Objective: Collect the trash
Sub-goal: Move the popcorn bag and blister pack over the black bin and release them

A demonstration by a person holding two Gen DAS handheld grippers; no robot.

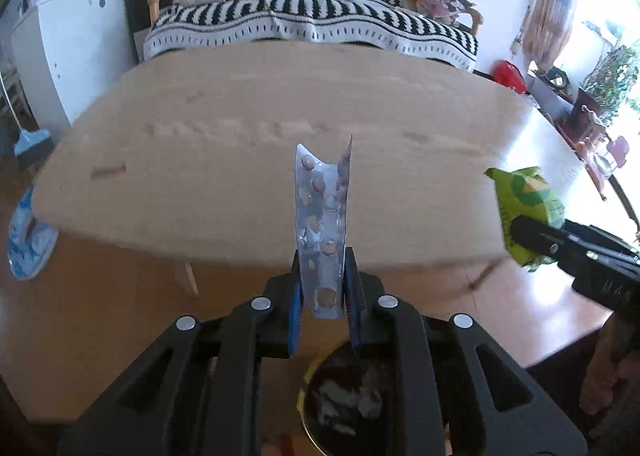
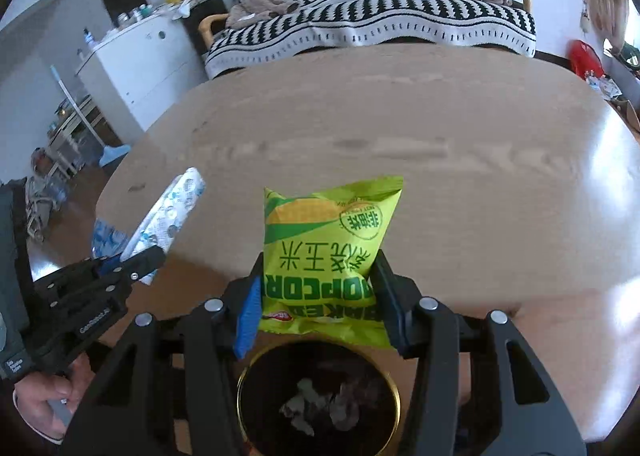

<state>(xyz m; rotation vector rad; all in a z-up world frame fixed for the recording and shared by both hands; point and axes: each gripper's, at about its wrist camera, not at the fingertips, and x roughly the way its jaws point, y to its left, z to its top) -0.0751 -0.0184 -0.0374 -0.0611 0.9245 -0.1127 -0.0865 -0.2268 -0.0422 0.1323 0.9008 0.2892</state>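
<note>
My left gripper (image 1: 323,280) is shut on a silver pill blister pack (image 1: 322,224), held upright; the pack also shows in the right wrist view (image 2: 168,212). My right gripper (image 2: 318,296) is shut on a green popcorn bag (image 2: 326,252), which also shows at the right of the left wrist view (image 1: 526,204). A round bin with a gold rim and dark liner (image 2: 256,372) sits below both grippers on the floor, with crumpled trash inside; it also shows in the left wrist view (image 1: 306,412). Both grippers are above the bin, in front of the wooden table (image 1: 260,104).
A sofa with a black-and-white striped blanket (image 1: 312,20) stands behind the table. A white cabinet (image 1: 76,36) is at the left. A blue-and-white bag (image 1: 28,236) lies on the floor at the left. Plants (image 1: 612,80) stand at the right by the window.
</note>
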